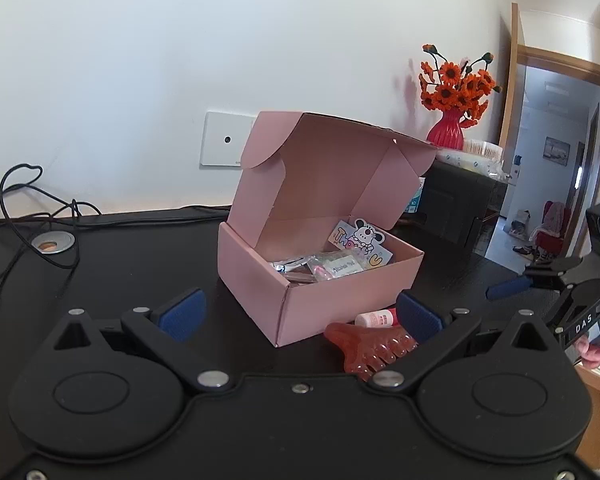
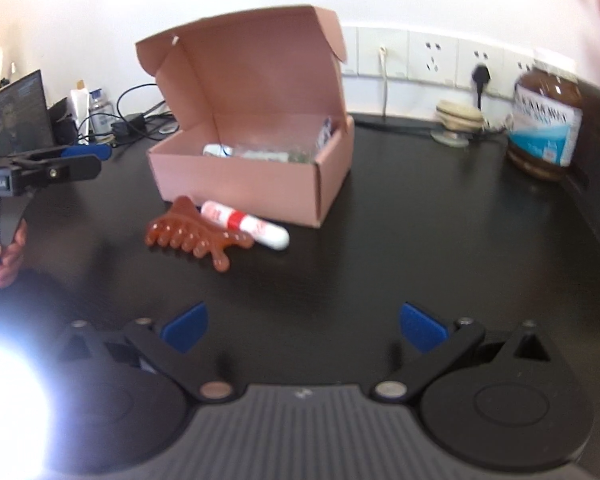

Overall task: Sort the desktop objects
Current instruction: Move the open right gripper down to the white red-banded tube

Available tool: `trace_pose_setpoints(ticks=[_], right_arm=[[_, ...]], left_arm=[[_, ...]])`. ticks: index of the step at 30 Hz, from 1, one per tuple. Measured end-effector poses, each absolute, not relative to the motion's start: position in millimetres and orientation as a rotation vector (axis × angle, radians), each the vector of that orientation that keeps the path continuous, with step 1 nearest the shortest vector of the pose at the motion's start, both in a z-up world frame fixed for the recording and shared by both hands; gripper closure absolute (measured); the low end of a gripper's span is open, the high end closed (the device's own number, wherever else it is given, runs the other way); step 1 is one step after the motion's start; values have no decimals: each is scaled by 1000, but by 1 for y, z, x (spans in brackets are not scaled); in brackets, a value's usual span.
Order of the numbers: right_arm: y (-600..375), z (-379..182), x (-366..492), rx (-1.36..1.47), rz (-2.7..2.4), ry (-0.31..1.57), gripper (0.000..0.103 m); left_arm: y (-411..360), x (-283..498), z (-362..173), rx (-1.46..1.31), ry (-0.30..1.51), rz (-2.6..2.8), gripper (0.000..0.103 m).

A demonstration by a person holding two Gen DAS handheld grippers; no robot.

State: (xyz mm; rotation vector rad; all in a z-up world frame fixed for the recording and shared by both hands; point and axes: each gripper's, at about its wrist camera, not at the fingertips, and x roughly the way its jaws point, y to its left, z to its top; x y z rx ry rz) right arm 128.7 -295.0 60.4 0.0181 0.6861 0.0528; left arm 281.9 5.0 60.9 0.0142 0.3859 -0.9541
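Both grippers, left gripper & right gripper, jaws released, holding nothing. Comb & tube lie center frame on tabletop, touching pink box front. Next prob: you grab comb, drop in box.

One pink box, one comb, one tube — two loose items (several packets inside, uncountable).

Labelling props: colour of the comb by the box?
Translucent orange-red comb; clearest in the right wrist view.
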Motion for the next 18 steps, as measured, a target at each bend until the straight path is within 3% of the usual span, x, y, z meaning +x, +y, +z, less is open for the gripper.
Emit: trace_pose_setpoints(ticks=[18], right_arm=[[-289, 65, 177, 75, 87, 729, 1]], left_arm=[[4, 281, 61, 21, 374, -974, 0]])
